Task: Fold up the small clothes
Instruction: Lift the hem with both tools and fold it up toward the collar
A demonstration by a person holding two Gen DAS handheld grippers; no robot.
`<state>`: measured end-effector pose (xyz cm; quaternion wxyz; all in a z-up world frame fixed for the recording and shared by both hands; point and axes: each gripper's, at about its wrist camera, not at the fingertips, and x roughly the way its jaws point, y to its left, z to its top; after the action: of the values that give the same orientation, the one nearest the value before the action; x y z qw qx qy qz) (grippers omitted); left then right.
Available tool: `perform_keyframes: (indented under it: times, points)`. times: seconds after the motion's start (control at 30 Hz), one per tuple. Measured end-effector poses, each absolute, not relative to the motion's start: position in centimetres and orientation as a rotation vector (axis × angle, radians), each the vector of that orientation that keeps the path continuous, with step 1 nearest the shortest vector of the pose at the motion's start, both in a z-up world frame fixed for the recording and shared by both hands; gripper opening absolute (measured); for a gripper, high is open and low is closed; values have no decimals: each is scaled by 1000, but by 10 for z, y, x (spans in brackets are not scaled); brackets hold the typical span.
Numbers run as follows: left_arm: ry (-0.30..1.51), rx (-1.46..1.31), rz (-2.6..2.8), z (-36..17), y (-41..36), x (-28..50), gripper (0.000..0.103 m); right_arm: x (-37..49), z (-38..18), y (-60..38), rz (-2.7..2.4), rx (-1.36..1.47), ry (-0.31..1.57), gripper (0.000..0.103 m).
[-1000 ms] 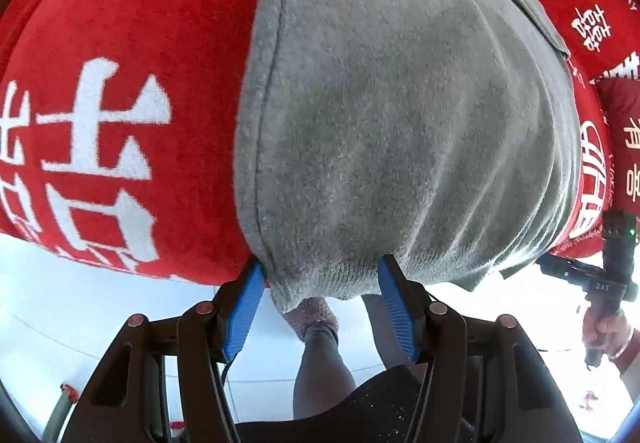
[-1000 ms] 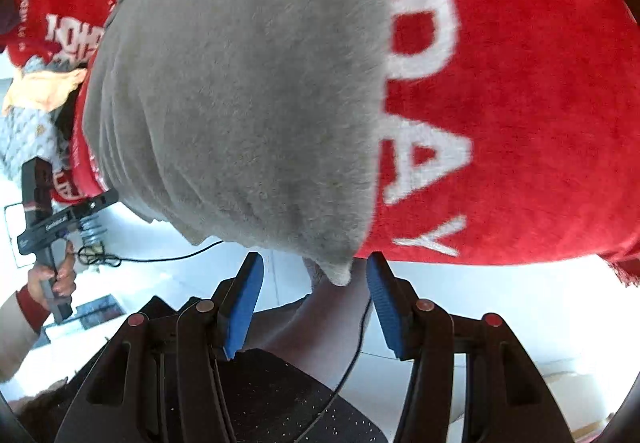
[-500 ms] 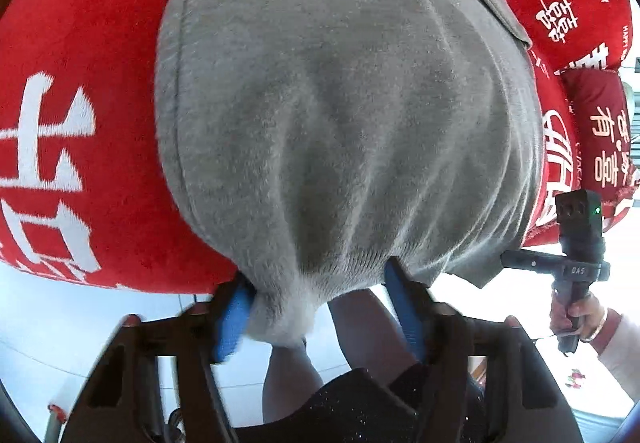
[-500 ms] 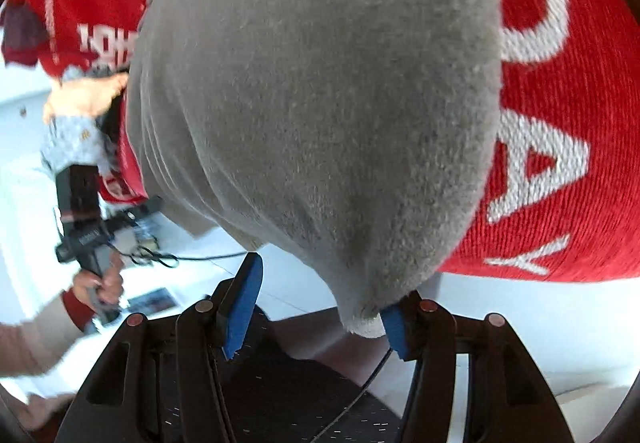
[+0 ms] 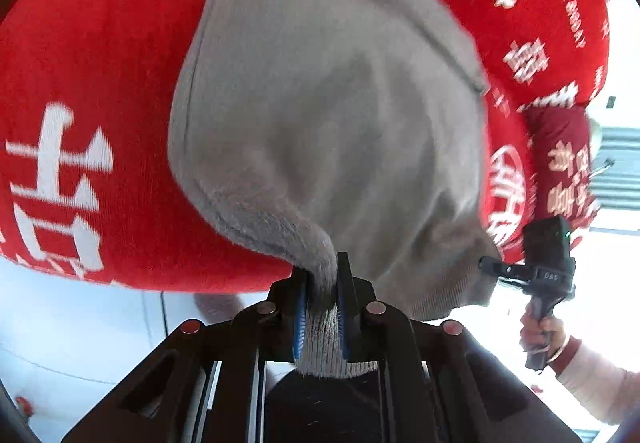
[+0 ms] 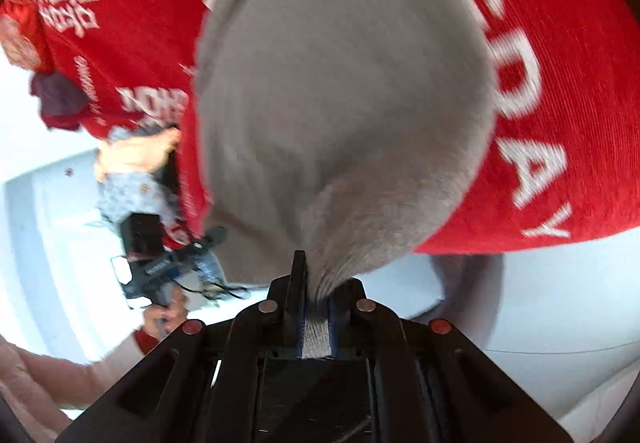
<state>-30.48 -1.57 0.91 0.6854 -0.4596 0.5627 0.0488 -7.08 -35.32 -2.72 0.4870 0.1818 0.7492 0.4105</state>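
We see the grey garment spread on the red blanket. Our left gripper is clamped on the garment's near corner; our right gripper pinches another corner of it at the blanket's edge.

Home: red blanket, white floor

The garment is showing as soft grey knit, fuzzy and matt, ribbed at its hem. The red cloth is looking plush and matt, with white woven lettering. The left gripper is showing matt black plastic, blue ridged pads and shiny rivets.
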Motion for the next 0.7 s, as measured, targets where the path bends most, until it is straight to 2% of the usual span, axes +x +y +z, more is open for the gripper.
perform_keyframes:
  times: [0.43, 0.7]
  points:
    - [934, -1091, 152, 78, 75, -222, 14, 55, 65, -300, 1155, 647, 1539, 9]
    - [863, -1058, 250, 69, 144, -147, 14, 150, 71, -247, 1157, 691, 1504, 9]
